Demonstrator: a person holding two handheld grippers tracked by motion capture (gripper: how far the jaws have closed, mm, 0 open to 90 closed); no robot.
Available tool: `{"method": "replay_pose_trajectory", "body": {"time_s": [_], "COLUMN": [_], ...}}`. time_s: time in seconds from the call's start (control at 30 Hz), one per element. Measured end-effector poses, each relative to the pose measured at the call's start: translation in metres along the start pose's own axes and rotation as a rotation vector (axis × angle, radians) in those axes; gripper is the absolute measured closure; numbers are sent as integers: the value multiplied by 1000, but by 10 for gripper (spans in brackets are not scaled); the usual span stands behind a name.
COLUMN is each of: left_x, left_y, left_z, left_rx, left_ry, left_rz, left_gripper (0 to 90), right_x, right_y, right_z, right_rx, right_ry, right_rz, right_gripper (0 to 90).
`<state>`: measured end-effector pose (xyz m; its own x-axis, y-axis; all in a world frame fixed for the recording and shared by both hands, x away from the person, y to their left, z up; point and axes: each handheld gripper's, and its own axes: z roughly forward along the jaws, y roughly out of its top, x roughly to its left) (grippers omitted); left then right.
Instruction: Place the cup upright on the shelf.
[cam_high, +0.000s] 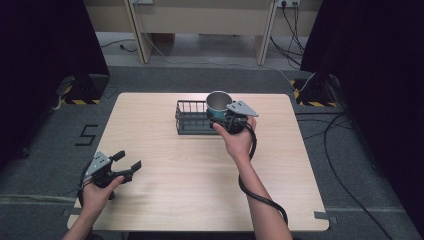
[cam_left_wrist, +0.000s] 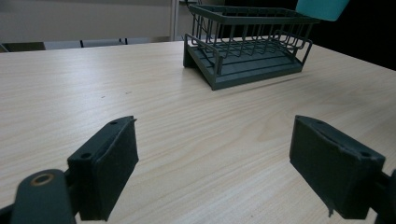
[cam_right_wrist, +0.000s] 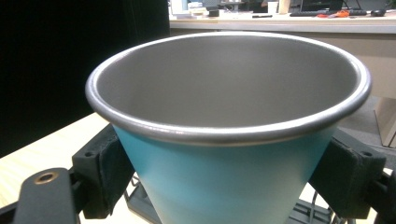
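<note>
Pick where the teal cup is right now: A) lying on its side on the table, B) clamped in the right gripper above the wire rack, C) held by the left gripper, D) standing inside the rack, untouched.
B: the right gripper has its jaws pressed on both sides of the cup, held over the rack.

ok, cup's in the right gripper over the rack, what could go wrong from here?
1. The cup tapers toward its base, and the right gripper clamps its smooth sloped sides, so it might slide in the pads.
2. It hangs at the right end of the wire rack; lowered off-centre, it could catch the rim and tip.
3. The left gripper sits open, far away, so nothing steadies the rack if bumped.
</note>
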<state>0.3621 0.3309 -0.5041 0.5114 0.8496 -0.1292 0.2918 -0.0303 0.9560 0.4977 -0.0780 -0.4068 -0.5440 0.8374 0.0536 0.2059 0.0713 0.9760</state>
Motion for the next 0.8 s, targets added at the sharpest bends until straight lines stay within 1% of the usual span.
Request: {"method": "replay_pose_trajectory", "body": {"time_s": [0.23, 0.4, 0.8], "left_x": [0, 0, 0], "left_y": [0, 0, 0], "left_z": [0, 0, 0], "left_rx": [-1, -3, -3], "left_ry": [0, 0, -1], "left_rz": [-2, -3, -4], "left_gripper": [146, 146, 145], "right_x": [-3, -5, -8], "right_y": [6, 9, 14], "right_z": [9, 14, 26], "right_rx": [-1, 3, 6], "right_ry": [-9, -12, -18], "right_rz": [5, 19, 22], "right_gripper": [169, 169, 169]}}
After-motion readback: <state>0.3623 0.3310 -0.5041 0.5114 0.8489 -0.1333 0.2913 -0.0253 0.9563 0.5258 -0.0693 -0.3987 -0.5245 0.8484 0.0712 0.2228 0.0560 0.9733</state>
